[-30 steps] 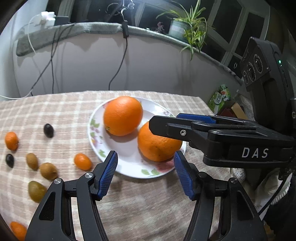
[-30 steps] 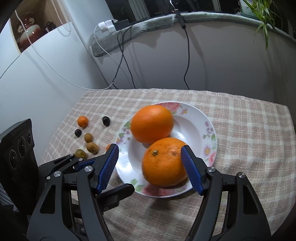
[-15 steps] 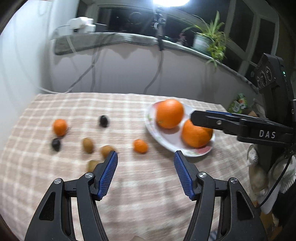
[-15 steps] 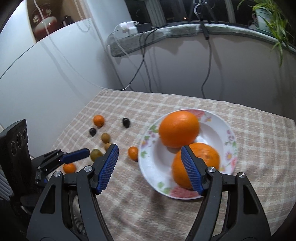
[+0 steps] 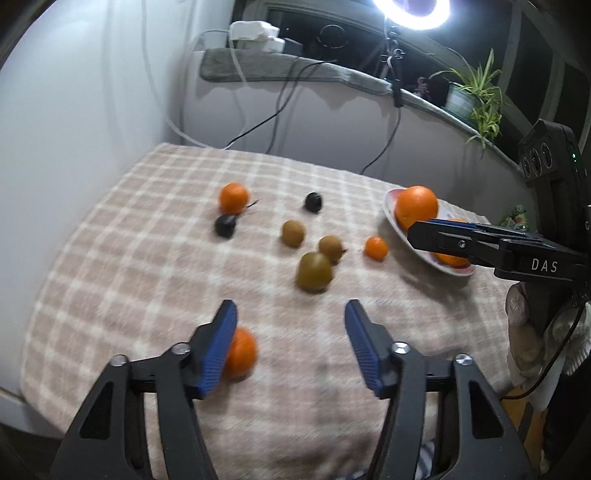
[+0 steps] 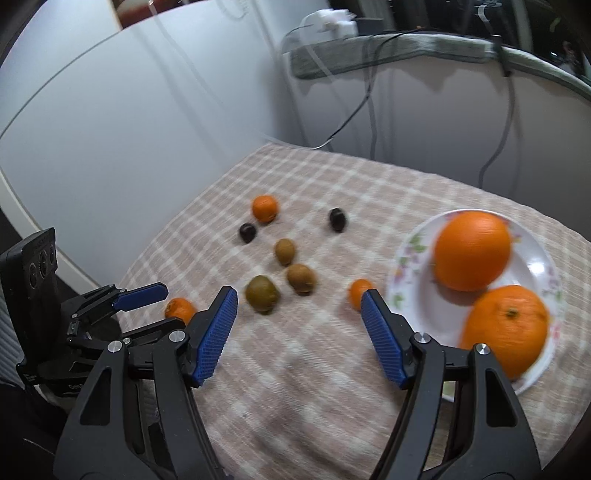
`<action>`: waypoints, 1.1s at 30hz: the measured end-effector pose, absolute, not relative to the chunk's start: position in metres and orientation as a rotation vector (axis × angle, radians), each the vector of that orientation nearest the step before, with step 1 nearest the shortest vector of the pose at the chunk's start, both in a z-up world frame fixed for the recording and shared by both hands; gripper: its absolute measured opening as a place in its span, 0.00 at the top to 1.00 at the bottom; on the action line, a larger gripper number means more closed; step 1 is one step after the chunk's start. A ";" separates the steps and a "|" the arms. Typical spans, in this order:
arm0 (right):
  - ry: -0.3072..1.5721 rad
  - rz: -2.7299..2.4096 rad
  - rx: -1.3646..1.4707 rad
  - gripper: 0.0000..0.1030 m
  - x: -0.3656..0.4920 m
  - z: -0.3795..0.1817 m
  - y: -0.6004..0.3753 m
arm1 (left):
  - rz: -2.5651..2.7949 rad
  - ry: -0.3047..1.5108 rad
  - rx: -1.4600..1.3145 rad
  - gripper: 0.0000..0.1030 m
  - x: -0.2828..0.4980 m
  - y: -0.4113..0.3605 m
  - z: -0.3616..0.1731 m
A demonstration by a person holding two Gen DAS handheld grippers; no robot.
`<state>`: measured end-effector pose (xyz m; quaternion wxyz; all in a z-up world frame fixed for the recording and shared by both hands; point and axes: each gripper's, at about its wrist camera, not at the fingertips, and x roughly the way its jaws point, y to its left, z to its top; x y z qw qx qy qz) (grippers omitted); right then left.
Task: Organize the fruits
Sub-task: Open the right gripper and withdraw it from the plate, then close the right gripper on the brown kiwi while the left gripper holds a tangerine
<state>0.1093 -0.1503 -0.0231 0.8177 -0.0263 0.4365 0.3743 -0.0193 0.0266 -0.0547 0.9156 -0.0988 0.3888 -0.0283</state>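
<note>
Left gripper [image 5: 290, 345], jaws just narrowed yet still spread and empty, has swung off the plate [image 6: 535, 258] with its two oranges to a small tangerine [image 5: 240, 353] beside its left finger, right gripper [image 6: 297, 334] likewise gaping empty—likely next pick.

- A checked tablecloth [image 5: 155, 258] covered the table.
- A ring light [image 5: 410, 13] shone above the grey ledge [image 5: 295, 72].
- A potted plant [image 5: 469, 96] stood on that ledge.
- White chargers [image 5: 255, 35] sat there, their cables [image 5: 273, 114] hanging down the wall.
</note>
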 end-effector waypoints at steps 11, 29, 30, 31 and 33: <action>1.030 0.869 -0.120 0.48 0.107 -0.057 -0.101 | -0.026 0.831 -0.244 0.57 -0.025 0.047 -0.073; 1.115 0.833 -0.159 0.53 0.121 -0.088 -0.072 | -0.009 0.867 -0.266 0.60 -0.019 0.057 -0.092; 1.116 0.832 -0.159 0.53 0.122 -0.089 -0.071 | -0.009 0.867 -0.268 0.61 -0.019 0.057 -0.092; 1.116 0.830 -0.161 0.53 0.123 -0.089 -0.070 | -0.009 0.867 -0.271 0.62 -0.019 0.058 -0.092; 1.114 0.827 -0.165 0.54 0.125 -0.091 -0.067 | -0.015 0.867 -0.279 0.62 -0.020 0.059 -0.093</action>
